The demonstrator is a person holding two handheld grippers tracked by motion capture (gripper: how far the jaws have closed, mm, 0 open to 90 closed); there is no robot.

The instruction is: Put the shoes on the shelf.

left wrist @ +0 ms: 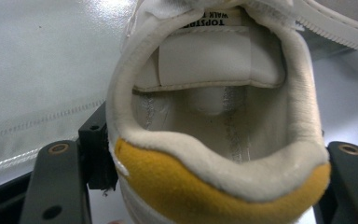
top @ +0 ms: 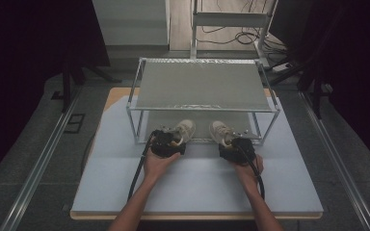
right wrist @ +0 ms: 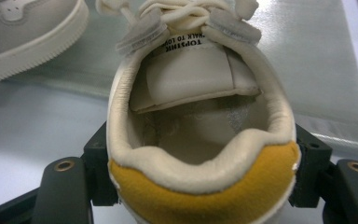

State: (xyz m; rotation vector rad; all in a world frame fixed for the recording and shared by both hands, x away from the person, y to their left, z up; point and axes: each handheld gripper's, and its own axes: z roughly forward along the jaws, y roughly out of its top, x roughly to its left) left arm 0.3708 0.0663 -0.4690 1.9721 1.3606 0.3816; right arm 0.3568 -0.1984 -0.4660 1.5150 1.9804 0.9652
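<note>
Sneakers are being carried by their yellow heels, left sneaker (top: 183,130) pinched in the left gripper (top: 166,143), right sneaker (top: 220,131) in the right gripper (top: 235,147), at the wire rack's (top: 203,61) lower shelf, probably needing 2 level pushes inward.

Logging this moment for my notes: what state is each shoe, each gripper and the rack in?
Left white sneaker with yellow heel patch: upright, heel clamped between jaws, toe under the rack.
Right white sneaker with yellow heel patch: upright, heel clamped between jaws, laces tied.
Left gripper: shut on the left sneaker's heel.
Right gripper: shut on the right sneaker's heel.
Metal wire-frame rack: standing upright, top shelf bare.
</note>
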